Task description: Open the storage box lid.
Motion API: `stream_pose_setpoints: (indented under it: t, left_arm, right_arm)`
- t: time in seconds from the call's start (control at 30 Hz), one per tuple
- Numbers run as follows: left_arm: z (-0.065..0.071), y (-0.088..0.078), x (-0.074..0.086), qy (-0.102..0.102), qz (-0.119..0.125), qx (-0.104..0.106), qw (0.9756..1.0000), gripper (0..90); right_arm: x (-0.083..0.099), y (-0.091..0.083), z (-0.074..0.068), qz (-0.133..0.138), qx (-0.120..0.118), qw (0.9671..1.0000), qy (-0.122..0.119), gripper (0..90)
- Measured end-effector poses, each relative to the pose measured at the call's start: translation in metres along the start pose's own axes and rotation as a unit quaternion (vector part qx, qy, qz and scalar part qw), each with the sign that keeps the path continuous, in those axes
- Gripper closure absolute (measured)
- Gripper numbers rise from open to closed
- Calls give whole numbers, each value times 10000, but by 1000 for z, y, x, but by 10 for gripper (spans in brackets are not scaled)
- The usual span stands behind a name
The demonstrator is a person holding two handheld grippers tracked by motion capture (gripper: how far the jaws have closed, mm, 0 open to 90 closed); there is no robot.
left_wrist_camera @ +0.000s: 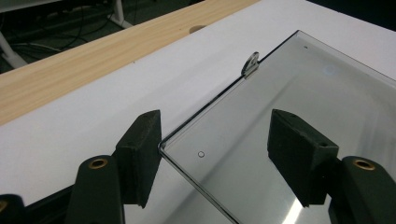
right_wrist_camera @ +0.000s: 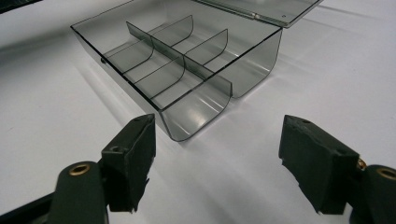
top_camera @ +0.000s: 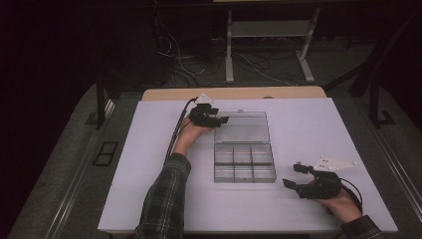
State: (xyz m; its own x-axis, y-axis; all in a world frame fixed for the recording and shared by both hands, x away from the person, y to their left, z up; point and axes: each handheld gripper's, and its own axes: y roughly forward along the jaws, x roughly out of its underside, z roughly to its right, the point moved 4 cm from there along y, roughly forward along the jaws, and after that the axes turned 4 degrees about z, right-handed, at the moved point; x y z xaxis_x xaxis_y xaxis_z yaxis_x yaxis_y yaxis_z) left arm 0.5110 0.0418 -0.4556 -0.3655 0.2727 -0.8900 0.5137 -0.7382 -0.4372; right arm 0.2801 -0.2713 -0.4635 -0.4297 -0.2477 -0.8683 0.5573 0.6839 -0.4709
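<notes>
Left gripper [left_wrist_camera: 212, 149] spread astride the lid [left_wrist_camera: 299, 121] corner, latch tab [left_wrist_camera: 251, 64] visible there; right gripper [right_wrist_camera: 217, 158] spread, facing the box [right_wrist_camera: 187, 60].

The lid [left_wrist_camera: 299, 126] runs past the picture's right edge.

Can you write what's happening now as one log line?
box: open, compartments empty | lid: flat on table | left gripper: open at lid corner | right gripper: open, apart from box
</notes>
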Motion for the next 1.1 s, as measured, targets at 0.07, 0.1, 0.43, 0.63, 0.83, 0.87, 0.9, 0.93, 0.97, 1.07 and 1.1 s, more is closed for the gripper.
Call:
stream_pose_setpoints:
  t: [0.07, 0.1, 0.43, 0.63, 0.83, 0.87, 0.9, 0.93, 0.97, 1.07, 1.1]
  left_arm:
    - [0, 1, 1, -1, -38, -2, 10000, 343]
    - [0, 1, 2, -33, -29, -7, 10000, 341]
    - [-2, 4, 7, -98, -135, 9, 9999, 333]
    - [-2, 6, 10, -180, -176, 25, 9997, 331]
    - [-3, 8, 13, -207, -242, 34, 9995, 329]
    - [-3, 8, 13, -229, -239, 34, 9994, 329]
    - [-3, 8, 14, -235, -249, 35, 9994, 329]
    - [-3, 8, 14, -268, -232, 34, 9994, 328]
    - [-3, 9, 14, -257, -236, 15, 9994, 330]
    - [-3, 9, 13, -205, -231, -8, 9995, 330]
    - [-2, 9, 13, -200, -219, -17, 9996, 327]
  right_arm:
    - [0, 0, 0, -2, 1, 10000, 2, 270]
    - [0, 0, 0, -4, 0, 10000, 2, 270]
    - [0, 0, 0, -3, -4, 10000, 5, 270]
    - [0, 0, 0, -9, -6, 10000, 5, 270]
    - [0, 0, 0, -13, -8, 10000, 8, 270]
    - [0, 0, 0, -14, -8, 10000, 8, 270]
    - [0, 0, 0, -13, -8, 10000, 9, 270]
    - [0, 0, 0, -11, -7, 10000, 5, 270]
    - [0, 0, 0, -13, -7, 10000, 8, 270]
    - [0, 0, 0, -16, -11, 10000, 6, 270]
    - [0, 0, 0, -14, -7, 10000, 6, 270]
